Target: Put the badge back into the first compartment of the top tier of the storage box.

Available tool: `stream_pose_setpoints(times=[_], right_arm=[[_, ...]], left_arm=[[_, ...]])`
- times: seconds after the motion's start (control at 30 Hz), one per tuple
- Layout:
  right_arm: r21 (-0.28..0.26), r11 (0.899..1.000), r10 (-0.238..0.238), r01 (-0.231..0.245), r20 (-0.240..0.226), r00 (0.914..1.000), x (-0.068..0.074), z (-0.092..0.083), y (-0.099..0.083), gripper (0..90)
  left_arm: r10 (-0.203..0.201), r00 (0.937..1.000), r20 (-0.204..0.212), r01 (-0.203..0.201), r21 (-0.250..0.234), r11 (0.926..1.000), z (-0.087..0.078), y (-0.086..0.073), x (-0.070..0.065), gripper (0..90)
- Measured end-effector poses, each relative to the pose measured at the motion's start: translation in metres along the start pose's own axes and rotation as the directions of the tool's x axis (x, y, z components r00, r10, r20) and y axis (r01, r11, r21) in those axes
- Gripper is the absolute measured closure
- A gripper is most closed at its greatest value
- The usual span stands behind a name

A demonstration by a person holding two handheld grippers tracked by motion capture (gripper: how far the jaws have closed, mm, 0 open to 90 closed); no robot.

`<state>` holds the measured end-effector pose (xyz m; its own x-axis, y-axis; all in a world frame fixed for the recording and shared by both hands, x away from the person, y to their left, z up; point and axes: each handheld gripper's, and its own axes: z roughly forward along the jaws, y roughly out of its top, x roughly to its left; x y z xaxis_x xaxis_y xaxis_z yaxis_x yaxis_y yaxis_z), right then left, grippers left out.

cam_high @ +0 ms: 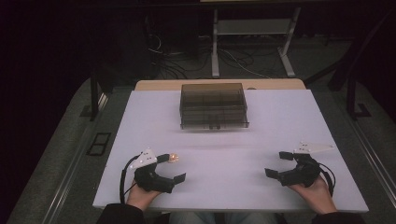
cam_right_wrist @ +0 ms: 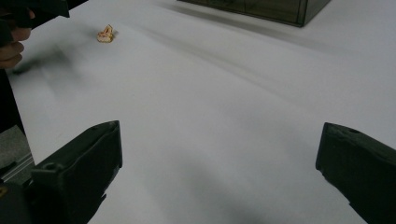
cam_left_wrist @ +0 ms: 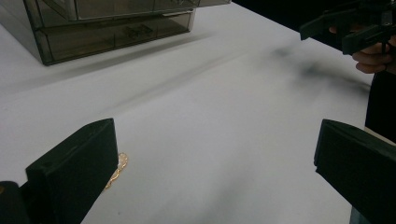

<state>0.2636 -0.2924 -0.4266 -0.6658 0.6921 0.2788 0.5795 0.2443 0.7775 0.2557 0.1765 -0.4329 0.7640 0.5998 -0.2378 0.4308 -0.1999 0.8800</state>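
Left gripper point(cam_high: 173, 168) spread wide beside the small golden trinket point(cam_high: 173, 157); right gripper point(cam_high: 279, 164) spread too, holding nothing; trinket looks light, delicate; pinch its sides gently.

Dim light, soft shadows, dark surroundings

No legible text, label, brand, number or sign. Checked surfaces: smoky translucent plastic drawer cabinet point(cam_high: 213, 106), blank on its drawer fronts; white rectangular tabletop point(cam_high: 261, 140), unmarked; grey three-cornered plates on the black two-jaw grippers, unlettered; small golden-orange crinkled object point(cam_right_wrist: 105, 34), too small to show any marking.
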Motion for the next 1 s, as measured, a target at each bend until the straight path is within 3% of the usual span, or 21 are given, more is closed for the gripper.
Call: stream_pose_setpoints(times=[1.0], right_arm=[[0.028,1.000,-0.012,0.012,0.007,0.9999,0.0037,-0.0029,-0.0033,0.0]], left_arm=[[0.004,0.9998,0.022,-0.004,0.017,0.9999,0.0057,0.0031,0.0007,0.0]])
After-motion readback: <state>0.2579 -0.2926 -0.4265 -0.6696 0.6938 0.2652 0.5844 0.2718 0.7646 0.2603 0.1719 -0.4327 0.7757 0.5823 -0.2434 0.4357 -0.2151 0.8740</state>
